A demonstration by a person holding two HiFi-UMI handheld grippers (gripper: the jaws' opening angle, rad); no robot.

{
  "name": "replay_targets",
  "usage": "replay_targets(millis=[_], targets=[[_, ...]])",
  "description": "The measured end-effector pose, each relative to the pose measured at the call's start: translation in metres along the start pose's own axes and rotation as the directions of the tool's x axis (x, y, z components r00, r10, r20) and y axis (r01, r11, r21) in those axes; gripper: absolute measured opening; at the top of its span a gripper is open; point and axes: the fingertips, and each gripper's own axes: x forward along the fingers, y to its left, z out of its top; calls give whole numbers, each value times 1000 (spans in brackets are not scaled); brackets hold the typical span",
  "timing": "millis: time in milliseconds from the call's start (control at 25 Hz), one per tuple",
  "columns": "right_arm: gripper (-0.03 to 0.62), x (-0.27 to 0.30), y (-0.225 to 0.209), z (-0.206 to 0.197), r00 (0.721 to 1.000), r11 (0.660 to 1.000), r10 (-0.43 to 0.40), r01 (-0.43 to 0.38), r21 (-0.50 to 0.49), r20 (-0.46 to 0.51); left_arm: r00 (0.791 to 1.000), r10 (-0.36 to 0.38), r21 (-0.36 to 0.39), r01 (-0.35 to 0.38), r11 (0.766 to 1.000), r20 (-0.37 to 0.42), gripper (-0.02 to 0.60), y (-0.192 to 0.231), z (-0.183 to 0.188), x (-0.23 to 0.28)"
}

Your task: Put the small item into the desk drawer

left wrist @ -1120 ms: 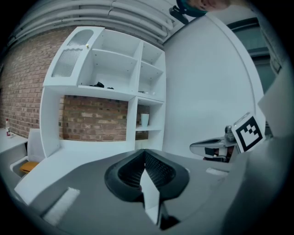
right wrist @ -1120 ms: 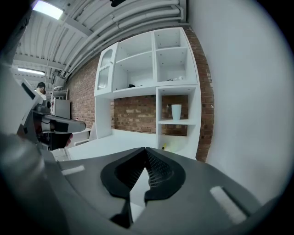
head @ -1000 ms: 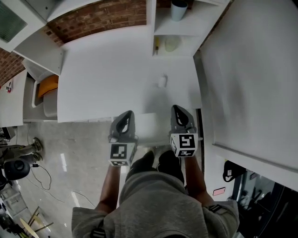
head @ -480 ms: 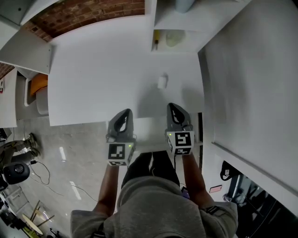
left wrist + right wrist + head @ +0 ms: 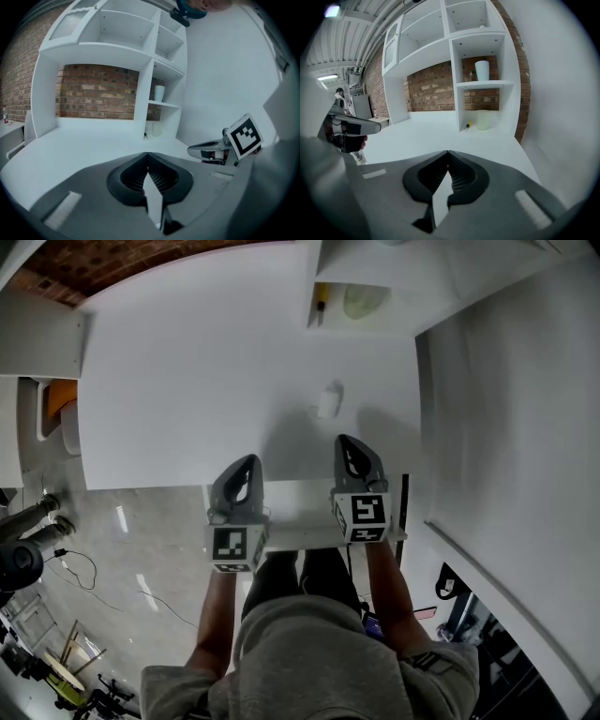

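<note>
My left gripper [image 5: 147, 157] has its jaws pressed together on nothing, and so does my right gripper [image 5: 448, 153]. Both hover side by side above the drawer [image 5: 298, 512], which juts from the near edge of the white desk [image 5: 187, 381]. The small item [image 5: 327, 403] lies on the desk, just ahead of the right gripper.

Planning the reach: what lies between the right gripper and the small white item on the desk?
Nothing: in the head view only bare desk separates the right gripper from the small white item.

Left claw [image 5: 147, 157] closed, empty, white desk [image 5: 89, 145], brick wall [image 5: 98, 96], shelves [image 5: 165, 105]
</note>
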Motion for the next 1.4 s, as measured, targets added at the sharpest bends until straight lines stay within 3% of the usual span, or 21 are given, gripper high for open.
replay_targets(millis=[160, 240, 360, 600, 960, 1080, 1160, 1400], targets=[[17, 17, -3, -9, 999, 1000, 24, -24, 16, -37, 1000, 7, -10, -7, 1000, -18, 12, 1, -7, 8], [116, 29, -1, -14, 997, 998, 53, -51, 32, -59, 1000, 11, -18, -11, 1000, -21, 12, 3, -8, 12], [192, 44, -1, -19, 995, 997, 65, -61, 51, -78, 999, 12, -28, -13, 1000, -32, 12, 3, -10, 15], [247, 69, -6, -30, 992, 997, 45, -37, 66, -121, 998, 26, -27, -27, 999, -54, 12, 6, -19, 15], [259, 88, -10, -47, 985, 998, 38, -28, 60, -169, 998, 40, -35, -42, 999, -53, 12, 10, -24, 15], [245, 91, -10, -50, 983, 998, 27, -16, 57, -184, 998, 42, -28, -44, 999, -50, 12, 11, -23, 15], [193, 91, -10, -49, 982, 998, 18, -6, 65, -187, 998, 44, -27, -45, 999, -49, 12, 12, -22, 14], [181, 90, -13, -51, 980, 998, 5, 6, 55, -199, 998, 49, -33, -51, 998, -49, 12, 15, -22, 10]])
